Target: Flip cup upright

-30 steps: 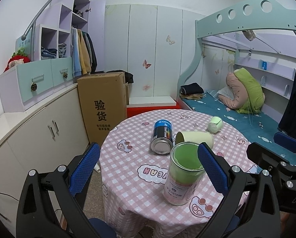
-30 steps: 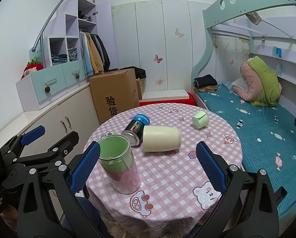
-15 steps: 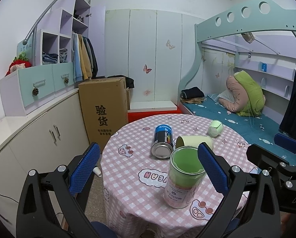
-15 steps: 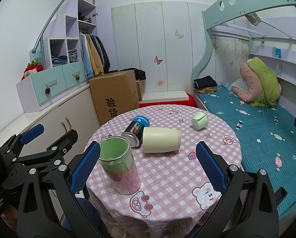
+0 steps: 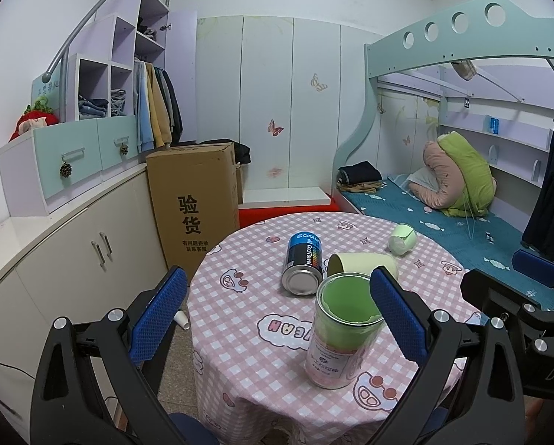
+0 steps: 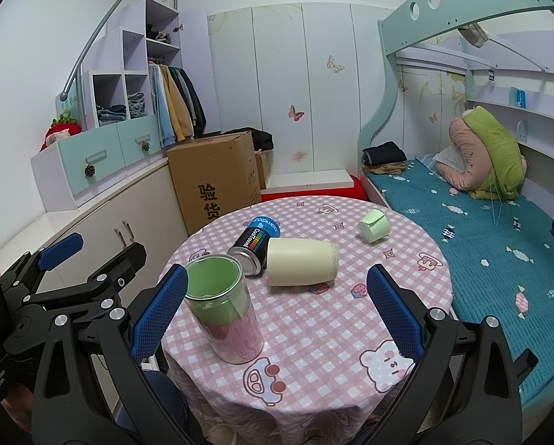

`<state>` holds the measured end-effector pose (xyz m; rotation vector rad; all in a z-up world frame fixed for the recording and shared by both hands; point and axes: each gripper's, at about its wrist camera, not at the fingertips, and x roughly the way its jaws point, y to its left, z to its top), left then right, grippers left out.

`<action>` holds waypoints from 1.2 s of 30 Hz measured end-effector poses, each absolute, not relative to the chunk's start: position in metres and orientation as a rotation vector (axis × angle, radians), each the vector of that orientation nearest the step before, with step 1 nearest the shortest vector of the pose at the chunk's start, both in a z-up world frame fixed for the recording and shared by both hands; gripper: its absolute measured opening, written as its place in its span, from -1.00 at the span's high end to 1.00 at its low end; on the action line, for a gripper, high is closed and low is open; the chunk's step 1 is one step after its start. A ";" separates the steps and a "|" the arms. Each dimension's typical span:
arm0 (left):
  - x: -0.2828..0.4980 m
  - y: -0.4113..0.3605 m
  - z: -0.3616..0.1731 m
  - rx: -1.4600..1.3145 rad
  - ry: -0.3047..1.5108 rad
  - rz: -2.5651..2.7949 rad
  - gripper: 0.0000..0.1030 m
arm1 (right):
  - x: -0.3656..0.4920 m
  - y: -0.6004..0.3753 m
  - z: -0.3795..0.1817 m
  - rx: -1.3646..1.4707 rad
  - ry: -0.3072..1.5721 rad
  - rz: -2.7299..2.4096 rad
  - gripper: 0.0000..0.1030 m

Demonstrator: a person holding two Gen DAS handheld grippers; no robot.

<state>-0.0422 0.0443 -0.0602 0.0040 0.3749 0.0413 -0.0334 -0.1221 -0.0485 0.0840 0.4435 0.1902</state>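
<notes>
Holding both the left gripper (image 5: 277,319) and the right gripper (image 6: 277,307) spread wide with nothing between their pads, you have the cream cylindrical cup (image 6: 302,261) lying on its side mid-table, touching the dark printed tin can (image 6: 255,246). It looks light, stiff and smooth, likely to roll; grip across its middle. Its mouth is hidden from the right view, and the clear green-lined jar (image 5: 341,333) partly blocks it from the left.
</notes>
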 end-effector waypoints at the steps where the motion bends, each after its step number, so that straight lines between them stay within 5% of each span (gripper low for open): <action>1: -0.042 0.044 -0.060 0.005 0.376 0.042 -0.85 | -0.034 -0.122 -0.049 0.084 0.443 0.191 -0.89; 36: -0.047 0.041 -0.058 0.008 0.346 0.048 -0.85 | -0.038 -0.125 -0.040 0.086 0.432 0.185 -0.89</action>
